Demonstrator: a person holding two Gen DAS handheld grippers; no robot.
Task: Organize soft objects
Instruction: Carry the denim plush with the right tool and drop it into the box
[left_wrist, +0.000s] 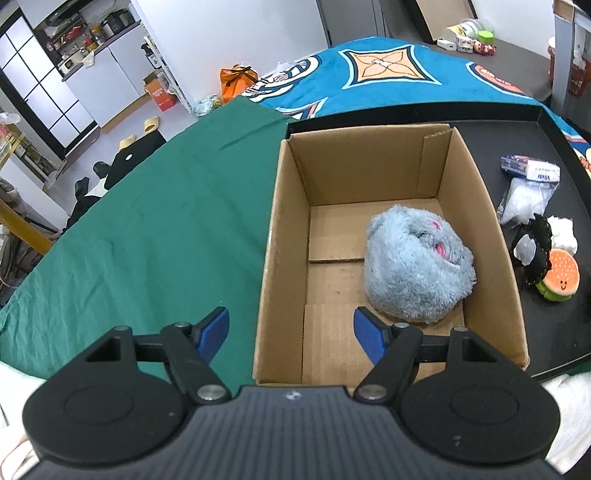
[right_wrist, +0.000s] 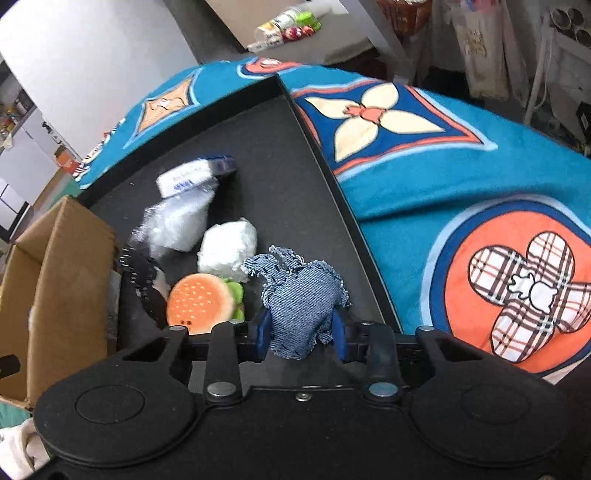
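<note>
An open cardboard box (left_wrist: 369, 162) holds a blue-grey fluffy plush (left_wrist: 417, 266) at its right side. My left gripper (left_wrist: 291, 332) stands open above the box's near-left wall, with nothing between its blue pads. In the right wrist view, my right gripper (right_wrist: 301, 332) is shut on a denim soft toy (right_wrist: 299, 295), its pads pressing both sides. Left of the toy lie a burger plush (right_wrist: 201, 302), a white soft ball (right_wrist: 229, 249) and a black lace piece (right_wrist: 142, 277). The burger plush (left_wrist: 559, 273) also shows right of the box.
The box and loose items sit on a black tray (right_wrist: 288, 192) with a raised rim. A clear bag of white stuffing (right_wrist: 181, 221) and a tissue pack (right_wrist: 192, 175) lie farther back. A green cloth (left_wrist: 147, 221) spreads left of the box; a patterned blue blanket (right_wrist: 461, 177) lies right.
</note>
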